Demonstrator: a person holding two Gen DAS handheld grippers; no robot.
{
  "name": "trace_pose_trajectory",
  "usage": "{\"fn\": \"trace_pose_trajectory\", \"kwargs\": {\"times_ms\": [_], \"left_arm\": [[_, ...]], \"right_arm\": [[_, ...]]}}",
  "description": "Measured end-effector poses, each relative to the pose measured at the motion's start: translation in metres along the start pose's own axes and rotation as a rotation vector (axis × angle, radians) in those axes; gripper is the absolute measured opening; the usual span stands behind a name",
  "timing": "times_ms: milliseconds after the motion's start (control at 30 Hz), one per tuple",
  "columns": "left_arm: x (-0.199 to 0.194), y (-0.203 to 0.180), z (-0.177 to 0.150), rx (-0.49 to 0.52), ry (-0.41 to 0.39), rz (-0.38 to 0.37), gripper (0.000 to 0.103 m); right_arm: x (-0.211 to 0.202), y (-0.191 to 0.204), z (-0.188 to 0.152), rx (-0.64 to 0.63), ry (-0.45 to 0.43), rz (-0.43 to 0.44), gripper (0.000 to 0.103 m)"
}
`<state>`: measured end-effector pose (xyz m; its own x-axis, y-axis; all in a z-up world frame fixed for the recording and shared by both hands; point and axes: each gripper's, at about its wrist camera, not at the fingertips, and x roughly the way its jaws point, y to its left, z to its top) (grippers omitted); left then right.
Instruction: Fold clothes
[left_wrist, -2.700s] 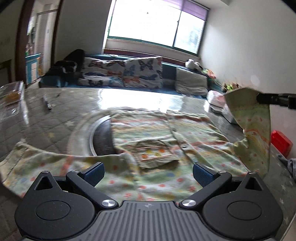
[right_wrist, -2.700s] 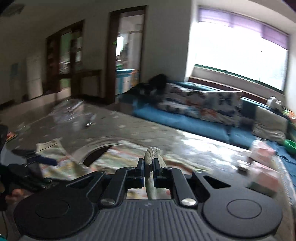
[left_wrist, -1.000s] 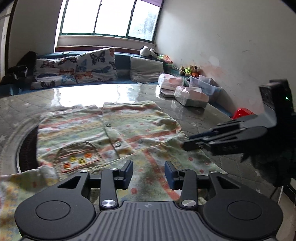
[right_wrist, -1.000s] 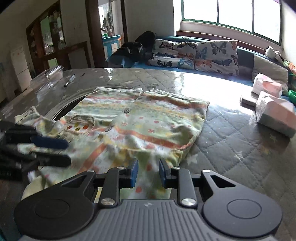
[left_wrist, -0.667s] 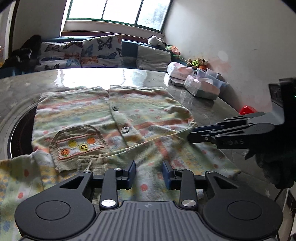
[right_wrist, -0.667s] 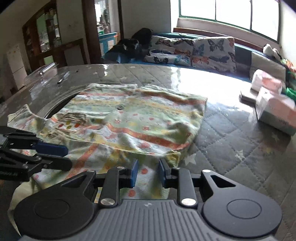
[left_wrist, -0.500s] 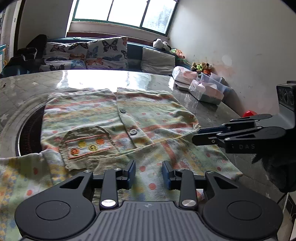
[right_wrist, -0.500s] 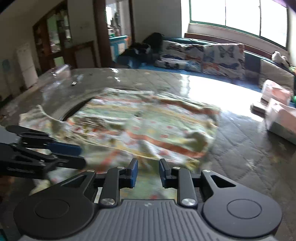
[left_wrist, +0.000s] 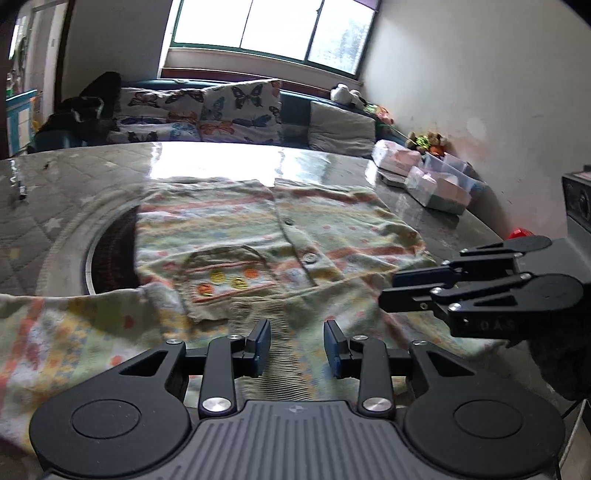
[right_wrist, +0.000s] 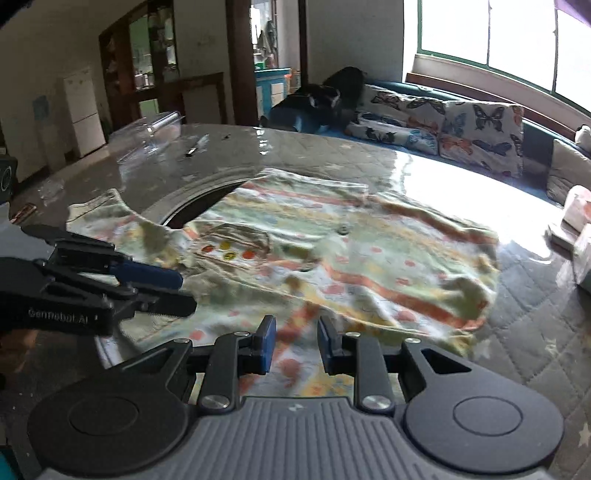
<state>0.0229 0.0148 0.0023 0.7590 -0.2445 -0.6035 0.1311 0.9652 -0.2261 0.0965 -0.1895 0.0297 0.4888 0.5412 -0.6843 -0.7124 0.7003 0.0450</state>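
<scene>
A pale green patterned child's shirt (left_wrist: 258, 236) with buttons and a chest pocket lies spread on the grey quilted table (left_wrist: 74, 192); it also shows in the right wrist view (right_wrist: 351, 258). Its right sleeve is folded across the near part; the left sleeve (left_wrist: 55, 332) lies out to the left. My left gripper (left_wrist: 295, 345) is open and empty just above the near edge of the shirt. My right gripper (right_wrist: 293, 341) is open and empty over the folded sleeve. Each gripper shows in the other's view, the right (left_wrist: 424, 291) and the left (right_wrist: 162, 284).
A round dark recess (left_wrist: 110, 258) in the table lies partly under the shirt. Tissue packs and boxes (left_wrist: 436, 188) sit at the table's far right. A pen (right_wrist: 195, 146) and clear plastic container (right_wrist: 151, 129) lie far left. A sofa with butterfly cushions (left_wrist: 236, 110) stands behind.
2.7 s ago my right gripper held the right sleeve up; it laid it across the shirt and let go. My left gripper has narrowed its opening. Both have since drawn back slightly.
</scene>
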Motion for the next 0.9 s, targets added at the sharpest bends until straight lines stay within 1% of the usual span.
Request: {"fn": "trace_pose_trajectory", "kwargs": {"times_ms": [133, 200, 233, 267, 367, 433, 467, 567, 800, 867, 900], "left_arm": [[-0.015, 0.012, 0.001, -0.033, -0.029, 0.045, 0.036], [-0.025, 0.02, 0.001, -0.05, -0.045, 0.072, 0.042], [-0.03, 0.025, 0.001, -0.062, -0.055, 0.091, 0.047], [-0.035, 0.031, 0.0, -0.074, -0.065, 0.112, 0.048], [-0.049, 0.05, -0.003, -0.13, -0.088, 0.18, 0.049], [-0.058, 0.063, -0.006, -0.176, -0.098, 0.227, 0.049], [-0.063, 0.069, -0.008, -0.196, -0.106, 0.252, 0.049], [-0.077, 0.088, -0.013, -0.253, -0.131, 0.331, 0.049], [-0.104, 0.139, -0.024, -0.402, -0.188, 0.559, 0.049], [-0.107, 0.15, -0.024, -0.422, -0.2, 0.627, 0.049], [-0.107, 0.155, -0.024, -0.431, -0.199, 0.645, 0.049]], "right_arm": [[0.009, 0.008, -0.003, -0.025, 0.013, -0.013, 0.024], [0.003, 0.01, -0.001, -0.03, 0.002, -0.01, 0.024], [0.0, 0.011, -0.001, -0.034, -0.005, -0.002, 0.024], [-0.004, 0.014, 0.0, -0.038, -0.012, 0.007, 0.024], [-0.008, 0.027, -0.002, -0.071, -0.018, 0.047, 0.024], [-0.003, 0.039, -0.008, -0.111, 0.001, 0.064, 0.024], [0.0, 0.045, -0.011, -0.14, -0.001, 0.055, 0.026], [0.0, 0.055, -0.012, -0.195, -0.016, 0.031, 0.027], [-0.005, 0.056, -0.007, -0.178, -0.017, 0.052, 0.027], [-0.004, 0.054, -0.007, -0.169, -0.014, 0.05, 0.027], [-0.004, 0.053, -0.008, -0.164, -0.014, 0.049, 0.027]]}}
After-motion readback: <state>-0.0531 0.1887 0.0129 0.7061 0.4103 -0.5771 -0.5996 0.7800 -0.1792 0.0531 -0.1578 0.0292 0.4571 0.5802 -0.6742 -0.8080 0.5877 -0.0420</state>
